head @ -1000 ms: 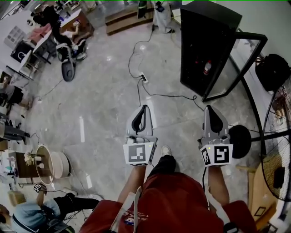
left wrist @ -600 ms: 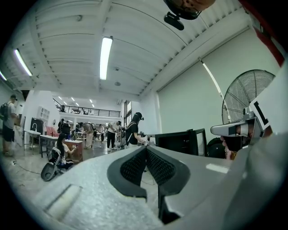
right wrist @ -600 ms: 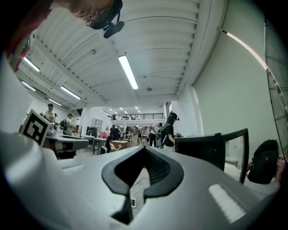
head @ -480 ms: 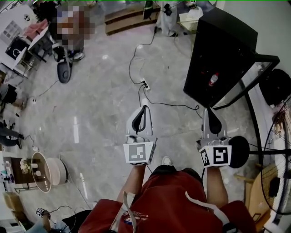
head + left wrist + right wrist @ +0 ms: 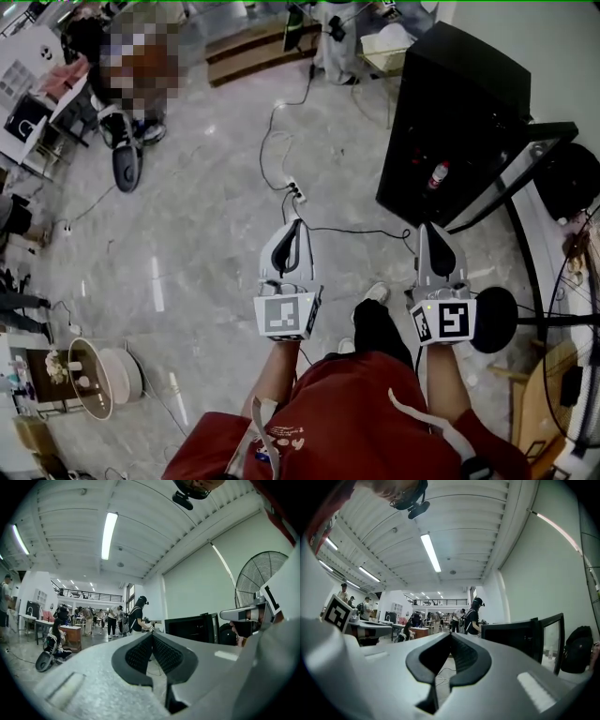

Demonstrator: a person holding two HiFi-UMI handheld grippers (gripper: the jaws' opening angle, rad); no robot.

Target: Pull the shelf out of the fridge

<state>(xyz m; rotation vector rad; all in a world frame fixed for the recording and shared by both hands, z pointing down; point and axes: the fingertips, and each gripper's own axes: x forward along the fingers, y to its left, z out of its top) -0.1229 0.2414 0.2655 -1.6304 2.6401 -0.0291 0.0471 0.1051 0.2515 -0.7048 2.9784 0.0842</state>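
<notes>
While the person stands on the grey floor point(image 5: 187, 253), the head view shows the left gripper point(image 5: 297, 225) and the right gripper point(image 5: 429, 230) held out level and side by side, each with its marker cube nearest the body. Both point toward the top of the frame, and neither touches anything. Ahead of the right gripper stands the black fridge point(image 5: 450, 103) with its glass door point(image 5: 511, 169) swung open to the right. A bottle point(image 5: 437, 174) with a red cap shows in the dark inside, but the shelf cannot be made out there. A cable point(image 5: 278, 131) runs across the floor to a power strip point(image 5: 296, 187) ahead of the left gripper, and a round black fan base point(image 5: 494, 319) sits just right of the right gripper. The left gripper view shows its fingers point(image 5: 138, 656) pressed together at the tips with nothing between them. The fridge point(image 5: 192, 627) stands well ahead and to the right, with a fan point(image 5: 260, 581) beyond it, and people stand around counters far off on the left. The right gripper view shows its fingers point(image 5: 466, 660) likewise closed on nothing. The fridge point(image 5: 511, 634) lies ahead on the right with its door point(image 5: 553, 639) open.
</notes>
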